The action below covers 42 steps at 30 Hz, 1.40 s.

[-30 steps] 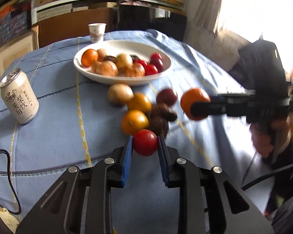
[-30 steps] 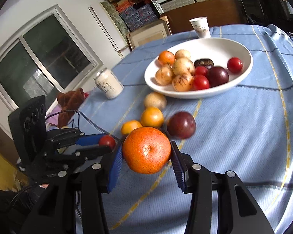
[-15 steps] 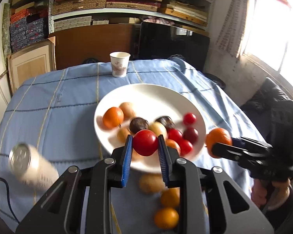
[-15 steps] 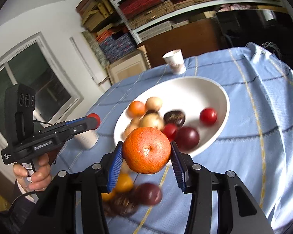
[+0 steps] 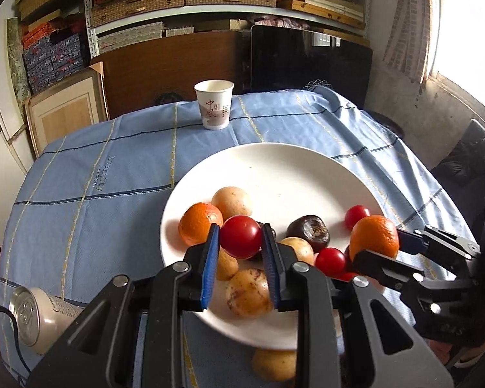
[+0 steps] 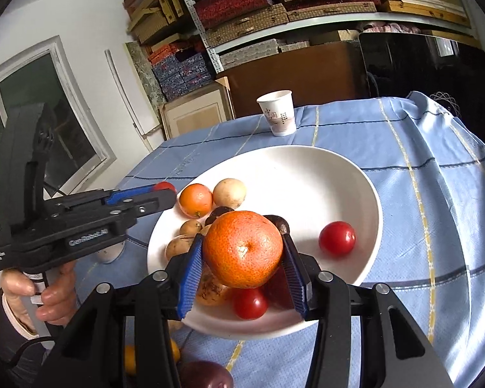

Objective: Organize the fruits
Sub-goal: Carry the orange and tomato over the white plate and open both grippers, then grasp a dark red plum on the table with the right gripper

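Our left gripper (image 5: 240,246) clamps a cherry tomato (image 5: 241,236) above the white plate (image 5: 274,168), whose bare patch lies toward twelve o'clock. Our right gripper (image 6: 242,266) pinches a mandarin (image 6: 243,249) over the plate's near pile.

Both wrist cameras look forward and downward along their own fingers, close above the near rim of the white plate (image 5: 307,158), facing the far shelves; both share the plate and paper cup (image 6: 277,117)
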Tool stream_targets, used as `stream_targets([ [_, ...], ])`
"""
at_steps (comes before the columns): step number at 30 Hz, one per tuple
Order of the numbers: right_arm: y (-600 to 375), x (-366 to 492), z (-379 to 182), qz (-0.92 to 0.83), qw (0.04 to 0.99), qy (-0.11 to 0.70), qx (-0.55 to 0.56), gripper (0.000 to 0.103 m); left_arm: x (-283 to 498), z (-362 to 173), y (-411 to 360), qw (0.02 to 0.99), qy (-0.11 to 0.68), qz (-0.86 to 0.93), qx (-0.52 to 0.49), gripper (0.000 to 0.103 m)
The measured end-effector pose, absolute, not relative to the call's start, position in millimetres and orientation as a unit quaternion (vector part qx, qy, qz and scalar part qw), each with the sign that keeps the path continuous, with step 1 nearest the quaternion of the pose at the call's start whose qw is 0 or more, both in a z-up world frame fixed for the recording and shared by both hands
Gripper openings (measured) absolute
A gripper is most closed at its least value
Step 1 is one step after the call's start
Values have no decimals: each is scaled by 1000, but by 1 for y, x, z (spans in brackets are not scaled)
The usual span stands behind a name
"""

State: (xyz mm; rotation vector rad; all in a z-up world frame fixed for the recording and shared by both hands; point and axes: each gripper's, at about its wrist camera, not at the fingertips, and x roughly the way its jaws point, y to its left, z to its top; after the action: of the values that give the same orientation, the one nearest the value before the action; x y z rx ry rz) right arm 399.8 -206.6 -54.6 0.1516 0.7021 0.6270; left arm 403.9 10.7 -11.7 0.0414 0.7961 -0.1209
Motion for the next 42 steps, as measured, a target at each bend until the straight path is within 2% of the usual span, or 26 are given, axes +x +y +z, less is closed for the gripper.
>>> stream_targets([
  [1,-208,399,-54,302,889,336,77,51,405,-13,11,920,389,-55,18,33],
  [2,-211,397,-52,303,890,331,83,69,405,-13,12,920,389,-48,17,58],
  [3,-214,395,-49,300,892,325,89,84,403,-12,13,921,387,-39,15,72],
  [4,-220,391,-44,299,895,316,97,88,398,-9,14,927,375,-25,10,92],
  [5,-223,387,-39,300,897,310,101,90,392,-6,16,932,363,-18,6,95],
  [8,-231,374,-26,284,907,295,101,100,372,5,23,936,351,-27,-6,98],
  [10,-233,363,-18,269,918,279,88,100,356,8,28,934,354,-41,-21,98],
  [14,-232,320,-6,228,955,185,27,100,317,3,41,931,358,-53,-43,98],
  [16,-229,308,-8,253,952,173,6,100,301,-3,48,929,359,-66,-62,98],
  [21,-234,304,-24,309,924,221,50,100,272,-22,66,928,346,-70,-122,98],
  [26,-225,305,-33,324,898,289,73,100,260,-31,63,930,347,-59,-105,98],
  [31,-213,302,-42,323,891,315,50,99,251,-36,54,931,356,-41,-74,98],
  [35,-205,298,-48,316,889,331,18,89,248,-36,56,934,354,-4,-54,98],
  [42,-210,313,-74,299,861,408,47,60,250,-36,78,929,357,36,-90,98],
])
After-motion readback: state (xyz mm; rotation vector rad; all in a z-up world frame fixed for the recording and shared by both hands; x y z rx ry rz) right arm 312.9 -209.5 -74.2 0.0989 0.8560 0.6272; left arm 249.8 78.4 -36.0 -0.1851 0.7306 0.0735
